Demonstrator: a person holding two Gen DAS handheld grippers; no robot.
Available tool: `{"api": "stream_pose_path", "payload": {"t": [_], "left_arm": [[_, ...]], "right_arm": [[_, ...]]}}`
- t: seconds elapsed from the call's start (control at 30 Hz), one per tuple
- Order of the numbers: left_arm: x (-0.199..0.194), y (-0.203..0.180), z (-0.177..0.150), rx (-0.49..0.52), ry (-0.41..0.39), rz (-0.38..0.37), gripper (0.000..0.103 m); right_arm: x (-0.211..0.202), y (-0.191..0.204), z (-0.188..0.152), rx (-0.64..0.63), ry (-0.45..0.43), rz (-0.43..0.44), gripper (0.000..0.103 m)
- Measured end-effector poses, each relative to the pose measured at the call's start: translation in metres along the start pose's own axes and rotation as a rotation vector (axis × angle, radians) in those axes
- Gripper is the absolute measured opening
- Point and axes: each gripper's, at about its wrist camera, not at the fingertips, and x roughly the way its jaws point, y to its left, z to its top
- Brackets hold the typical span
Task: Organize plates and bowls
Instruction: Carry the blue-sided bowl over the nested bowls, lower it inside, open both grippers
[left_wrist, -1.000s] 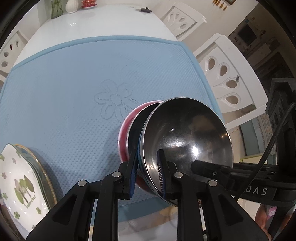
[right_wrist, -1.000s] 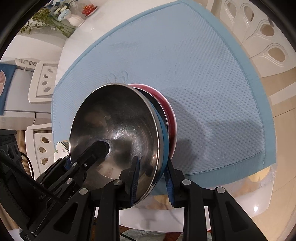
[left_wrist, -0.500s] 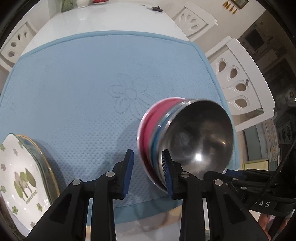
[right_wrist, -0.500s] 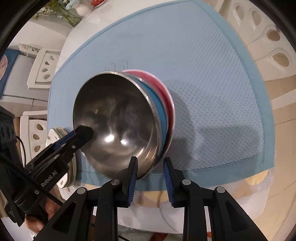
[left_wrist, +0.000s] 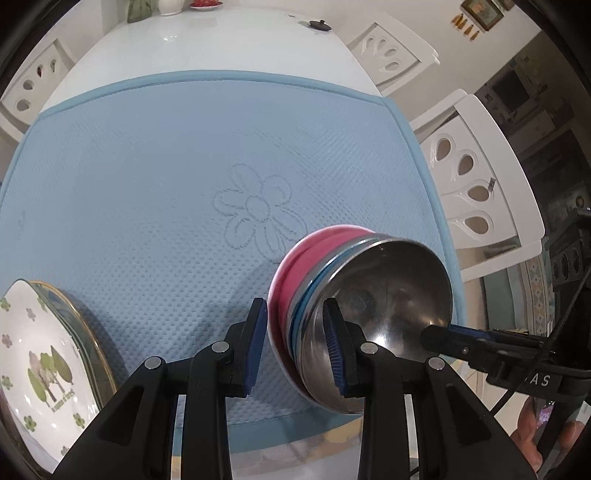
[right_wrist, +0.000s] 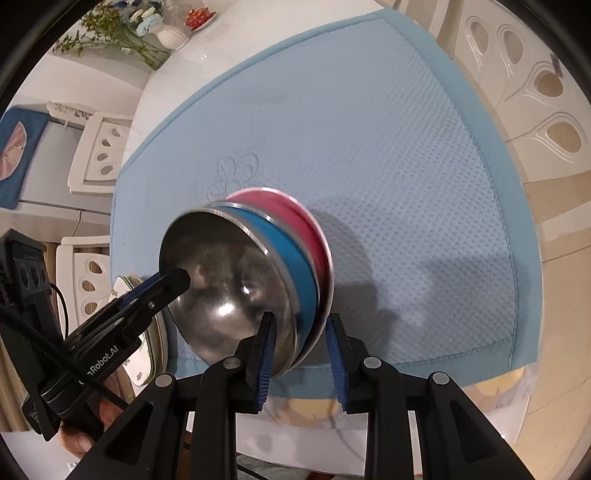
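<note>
Nested bowl stack (left_wrist: 354, 295) (steel bowl inside blue, then pink) sits on the blue mat (left_wrist: 184, 177) near its front edge. Left hand-held gripper (left_wrist: 295, 347) and right hand-held gripper (right_wrist: 301, 354) both straddle the stack's rim, slightly open, pads not pressing. Floral plates (left_wrist: 40, 362) rest at the mat's near left.

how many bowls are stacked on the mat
3, nested on the blue mat near its front edge: steel bowl innermost, blue bowl around it, pink bowl outermost. A further one could be hidden inside the nest.
</note>
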Motion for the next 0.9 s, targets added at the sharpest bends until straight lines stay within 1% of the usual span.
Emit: {"api": "stream_pose_path", "payload": {"t": [0.23, 0.33, 0.43, 0.6, 0.67, 0.73, 0.8, 0.9], "left_arm": [[-0.006, -0.005, 0.010, 0.001, -0.021, 0.019, 0.028], [0.001, -0.004, 0.012, -0.013, -0.011, 0.034, 0.028], [0.006, 0.000, 0.013, -0.043, 0.000, 0.033, 0.028], [0.006, -0.001, 0.013, -0.041, -0.005, 0.051, 0.028], [0.000, 0.000, 0.013, -0.044, -0.022, 0.038, 0.028], [-0.012, 0.000, 0.013, -0.047, -0.055, 0.013, 0.028], [-0.025, -0.001, 0.013, -0.046, -0.093, -0.013, 0.028], [-0.050, -0.003, 0.015, -0.028, -0.163, -0.039, 0.028]], "right_arm": [[-0.008, 0.003, 0.014, -0.040, -0.037, 0.017, 0.026], [-0.001, 0.001, 0.024, -0.042, -0.028, 0.009, 0.026], [0.005, -0.003, 0.030, -0.022, -0.011, 0.011, 0.026], [0.003, -0.009, 0.032, -0.022, -0.005, 0.005, 0.026], [-0.001, -0.010, 0.032, -0.024, -0.006, 0.019, 0.026], [-0.012, -0.010, 0.030, -0.042, -0.037, 0.038, 0.026], [-0.025, -0.005, 0.028, -0.076, -0.074, 0.054, 0.026], [-0.046, 0.010, 0.023, -0.151, -0.147, 0.043, 0.026]]}}
